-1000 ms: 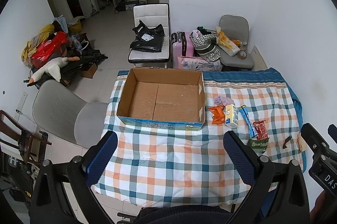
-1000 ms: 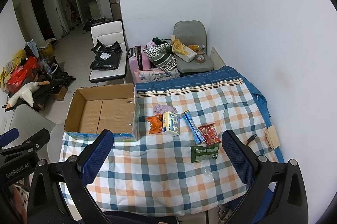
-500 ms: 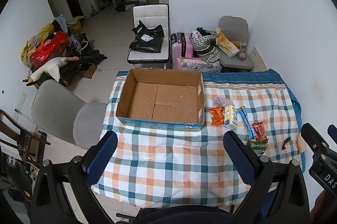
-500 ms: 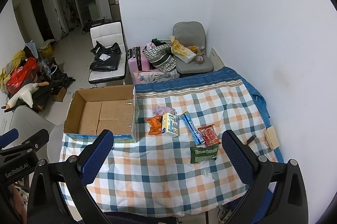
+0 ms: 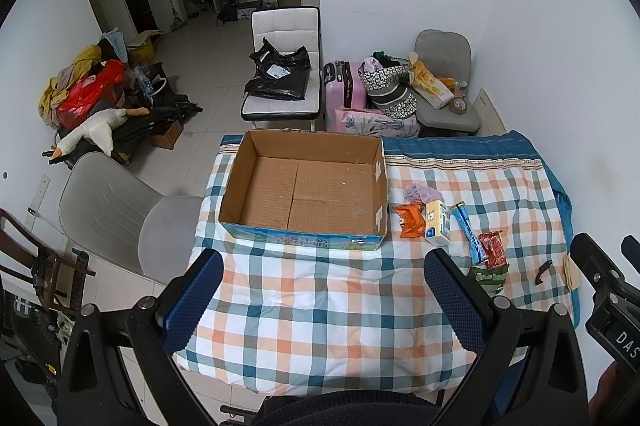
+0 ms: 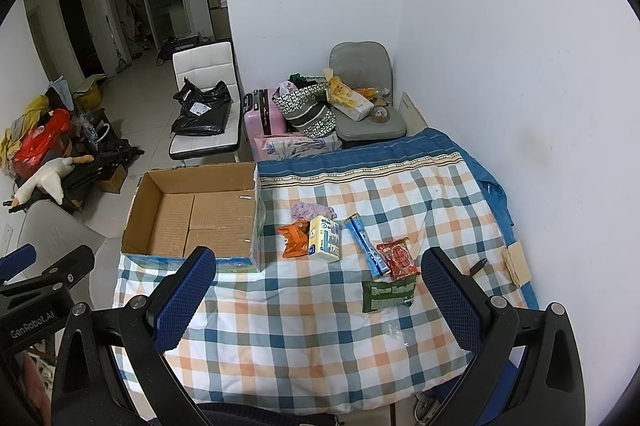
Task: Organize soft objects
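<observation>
An empty open cardboard box [image 5: 304, 197] [image 6: 200, 222] sits on the checked tablecloth [image 5: 320, 306]. To its right lie soft packets: a purple cloth [image 6: 308, 211], an orange packet [image 6: 294, 240], a yellow tissue pack [image 6: 325, 240], a blue stick packet [image 6: 366, 246], a red packet [image 6: 398, 258] and a green packet [image 6: 388, 294]. My left gripper [image 5: 324, 294] is open and empty, high above the table's near edge. My right gripper [image 6: 316, 290] is open and empty, above the near edge, right of the left one.
A small black object [image 6: 478, 267] and a tan card [image 6: 516, 262] lie near the table's right edge by the white wall. A grey chair [image 5: 108, 209] stands left of the table. Chairs, bags and a pink suitcase [image 5: 346, 93] stand behind it.
Both grippers have drifted slightly back and up, so the table looks a little smaller. Nothing on the table has moved.
</observation>
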### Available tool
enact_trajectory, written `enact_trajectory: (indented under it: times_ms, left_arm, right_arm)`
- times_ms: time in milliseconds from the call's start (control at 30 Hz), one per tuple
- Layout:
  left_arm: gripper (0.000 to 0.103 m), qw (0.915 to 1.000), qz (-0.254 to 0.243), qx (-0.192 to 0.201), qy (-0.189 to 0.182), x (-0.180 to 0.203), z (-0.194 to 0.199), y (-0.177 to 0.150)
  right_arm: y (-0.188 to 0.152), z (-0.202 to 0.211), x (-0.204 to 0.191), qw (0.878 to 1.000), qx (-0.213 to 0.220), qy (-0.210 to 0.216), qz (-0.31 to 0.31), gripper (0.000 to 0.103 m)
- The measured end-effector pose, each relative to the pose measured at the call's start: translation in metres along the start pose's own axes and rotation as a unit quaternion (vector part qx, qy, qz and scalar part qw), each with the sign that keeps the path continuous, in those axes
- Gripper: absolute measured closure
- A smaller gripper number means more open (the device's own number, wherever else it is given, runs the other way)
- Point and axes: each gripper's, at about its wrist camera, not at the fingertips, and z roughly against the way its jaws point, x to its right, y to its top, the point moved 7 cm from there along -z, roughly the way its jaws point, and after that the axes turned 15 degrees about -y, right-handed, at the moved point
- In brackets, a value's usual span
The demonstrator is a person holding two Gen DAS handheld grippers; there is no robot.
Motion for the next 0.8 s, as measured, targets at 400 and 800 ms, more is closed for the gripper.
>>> enact_trajectory:
  times_ms: [400,800]
  left_arm:
    - [0.000,0.9967,-0.035,-0.053,-0.050,0.059,-0.088,0.021]
    - [0.000,0.9764,-0.082,-0.197,-0.037,0.128,-0.312,0.006]
  right_arm:
    - [-0.008,-0.089,0.059,0.992,-0.094,-0.014,-0.083,0.000]
    - [-0.090,-0.327,0.131,0.956,-0.262,-0.044,-0.123,0.000]
